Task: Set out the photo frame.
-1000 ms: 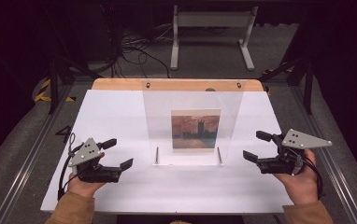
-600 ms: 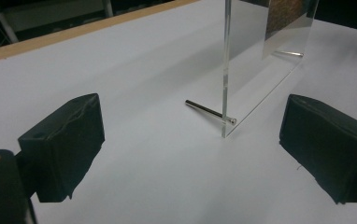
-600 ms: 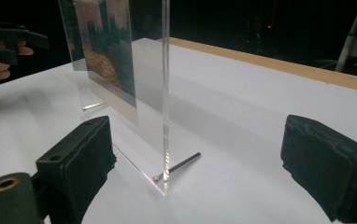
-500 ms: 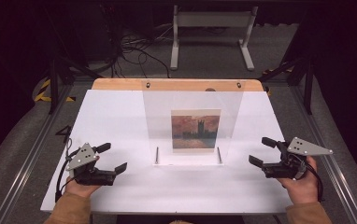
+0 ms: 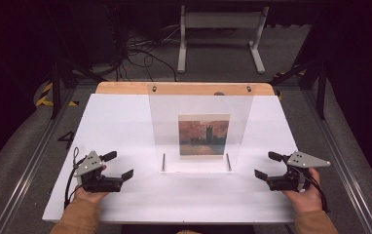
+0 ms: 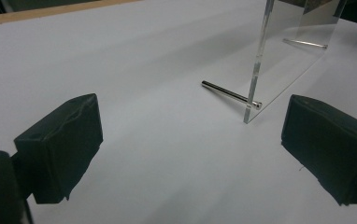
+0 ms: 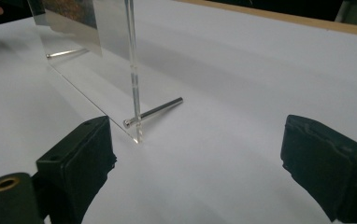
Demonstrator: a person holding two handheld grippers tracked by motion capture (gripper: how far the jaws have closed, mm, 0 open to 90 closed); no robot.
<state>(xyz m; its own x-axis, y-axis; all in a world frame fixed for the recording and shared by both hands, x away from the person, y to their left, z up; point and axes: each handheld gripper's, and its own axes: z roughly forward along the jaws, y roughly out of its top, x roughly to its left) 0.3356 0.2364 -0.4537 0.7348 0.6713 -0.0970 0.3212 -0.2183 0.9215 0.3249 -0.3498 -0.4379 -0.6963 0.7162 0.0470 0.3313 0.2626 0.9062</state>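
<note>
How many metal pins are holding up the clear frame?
2 at its base: the left pin on the left gripper's side, the right pin on the right gripper's side. The acrylic frame also has two small fasteners at its top corners.

The left gripper stood with its two black jaws spread wide, empty, low over the white bench. Ahead of it and toward its right jaw rose the near edge of a clear acrylic panel, upright on the bench. A thin metal pin passed through the panel's bottom corner, lying flat.
</note>
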